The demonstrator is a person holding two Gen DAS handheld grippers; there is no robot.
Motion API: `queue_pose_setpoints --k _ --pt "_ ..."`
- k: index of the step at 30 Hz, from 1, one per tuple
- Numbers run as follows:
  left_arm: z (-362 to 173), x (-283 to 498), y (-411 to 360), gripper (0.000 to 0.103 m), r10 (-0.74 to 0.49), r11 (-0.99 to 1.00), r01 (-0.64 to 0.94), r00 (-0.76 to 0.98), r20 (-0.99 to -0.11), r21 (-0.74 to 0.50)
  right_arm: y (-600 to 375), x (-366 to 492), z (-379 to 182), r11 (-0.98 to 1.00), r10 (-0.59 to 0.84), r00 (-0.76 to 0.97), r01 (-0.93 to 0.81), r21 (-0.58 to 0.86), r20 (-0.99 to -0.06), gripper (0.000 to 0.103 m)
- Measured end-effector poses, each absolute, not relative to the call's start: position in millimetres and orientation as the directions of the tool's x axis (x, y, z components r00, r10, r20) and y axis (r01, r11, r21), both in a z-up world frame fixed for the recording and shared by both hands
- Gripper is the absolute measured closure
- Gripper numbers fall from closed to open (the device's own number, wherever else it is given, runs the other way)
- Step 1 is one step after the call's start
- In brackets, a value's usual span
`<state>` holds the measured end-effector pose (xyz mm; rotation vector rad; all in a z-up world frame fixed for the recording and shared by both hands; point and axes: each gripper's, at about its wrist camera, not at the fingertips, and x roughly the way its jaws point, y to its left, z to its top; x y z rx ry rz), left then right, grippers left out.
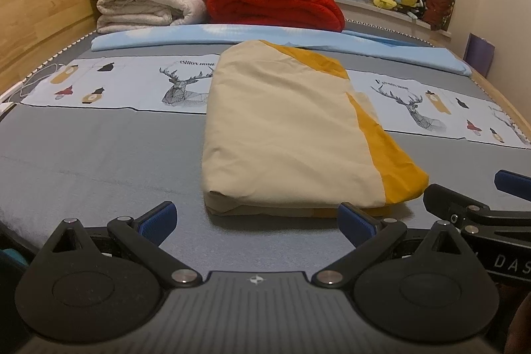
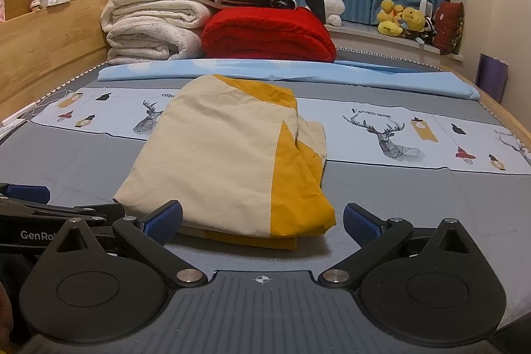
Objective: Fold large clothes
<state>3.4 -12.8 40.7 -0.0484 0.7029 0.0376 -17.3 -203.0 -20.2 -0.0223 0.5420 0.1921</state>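
Already folded into a compact cream-and-mustard bundle, the garment (image 1: 292, 135) lay in the middle of the bed (image 1: 99, 148), likely set there for flat, open space. The left hand-held gripper (image 1: 257, 218) and the right hand-held gripper (image 2: 262, 221) sat just short of its near edge, jaws spread wide and empty, seemingly because little folding remained.

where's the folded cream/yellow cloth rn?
The folded cloth lies mid-bed on the grey sheet, just ahead of both open grippers, left gripper and right gripper; red blanket sits behind it.
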Motion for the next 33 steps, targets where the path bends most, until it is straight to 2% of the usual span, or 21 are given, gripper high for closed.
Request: queue_pose_setpoints --k 33 --pt "40.5 4.9 -8.9 0.001 0.024 0.998 -0.053 0.758 -0.652 -0.024 -203.7 -17.3 -22.3 0.981 0.177 0.836 -0.192 0.026 -0.52 0.001"
